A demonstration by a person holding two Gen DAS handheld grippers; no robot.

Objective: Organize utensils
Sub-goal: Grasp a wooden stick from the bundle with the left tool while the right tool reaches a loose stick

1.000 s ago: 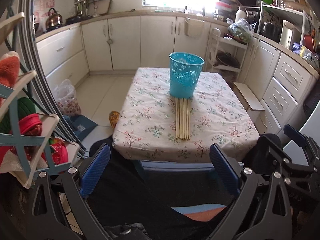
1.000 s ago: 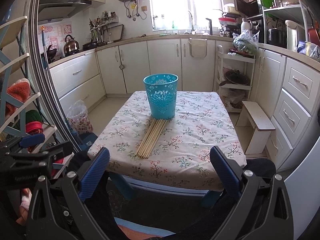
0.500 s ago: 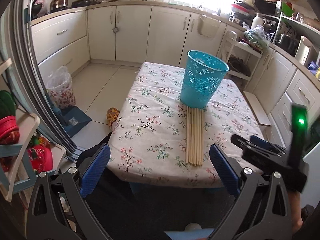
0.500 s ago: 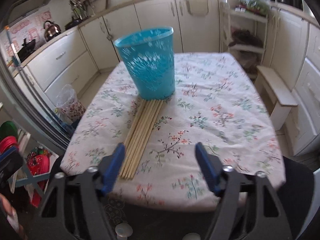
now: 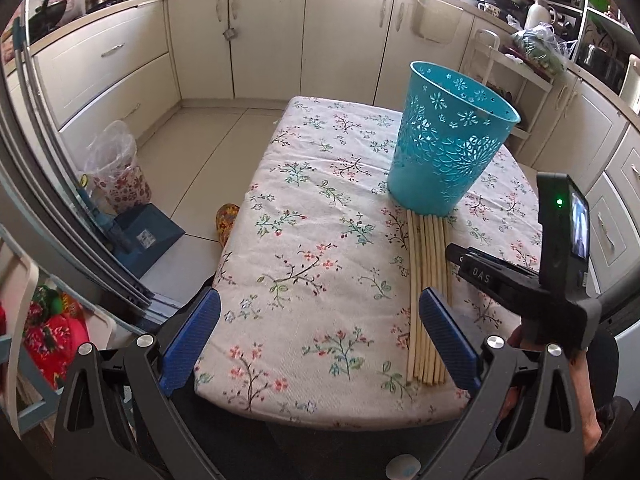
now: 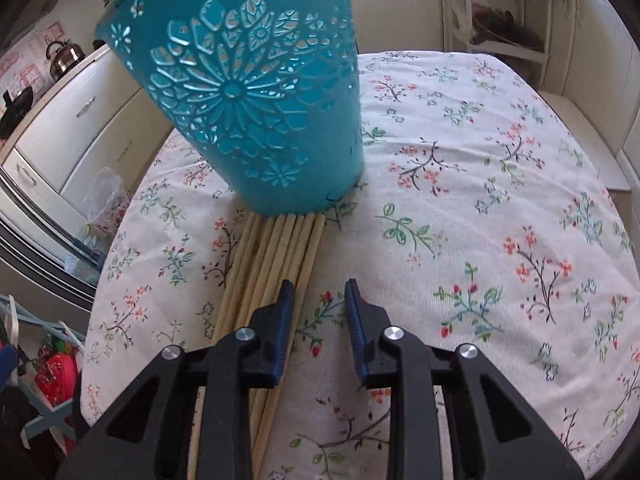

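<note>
Several chopsticks [image 5: 427,288] lie side by side on the floral surface [image 5: 312,264], far ends touching the teal basket [image 5: 448,140], with the left gripper [image 5: 320,344] held wide at the near edge, while the right-wrist view shows the right gripper [image 6: 319,300], jaws narrowed but empty, just beside the chopsticks [image 6: 280,252]

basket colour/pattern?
Teal basket, with a cut-out floral lattice: one big flower medallion and small blossoms. Clearest in the right wrist view.

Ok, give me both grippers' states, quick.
Left gripper: open, holding nothing.
Right gripper: open, narrowed, low by the chopsticks, gripping nothing yet.
</note>
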